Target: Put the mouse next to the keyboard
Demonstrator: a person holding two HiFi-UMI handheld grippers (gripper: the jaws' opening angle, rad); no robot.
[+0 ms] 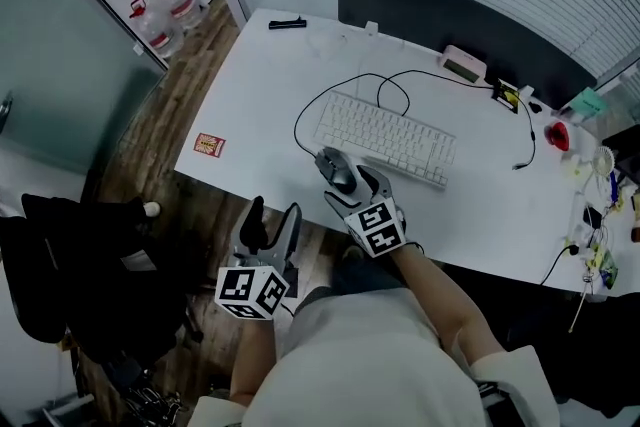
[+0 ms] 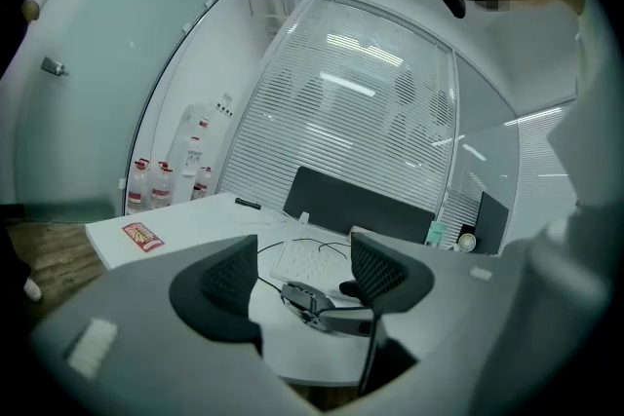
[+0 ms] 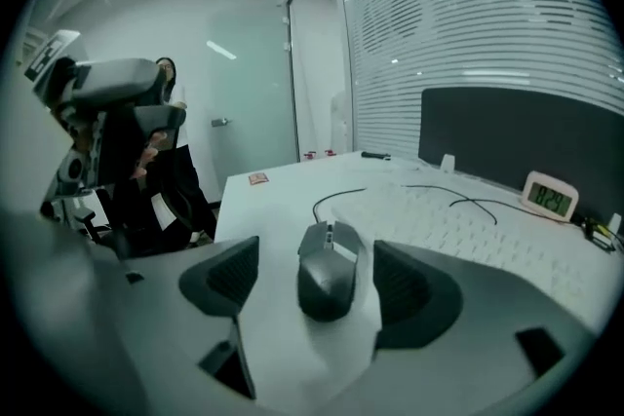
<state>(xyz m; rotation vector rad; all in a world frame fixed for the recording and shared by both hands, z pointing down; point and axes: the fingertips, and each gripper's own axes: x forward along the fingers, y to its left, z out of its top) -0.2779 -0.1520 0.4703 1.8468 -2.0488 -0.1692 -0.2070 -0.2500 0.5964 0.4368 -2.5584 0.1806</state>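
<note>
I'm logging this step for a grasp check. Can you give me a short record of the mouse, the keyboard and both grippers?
mouse: dark, wired, on the white desk near its front edge, close to the keyboard's left end
keyboard: white, lying flat, cable looping behind it
right gripper: open, jaws either side of the mouse, pads not pressing
left gripper: open, empty, short of the desk's front edge
</note>
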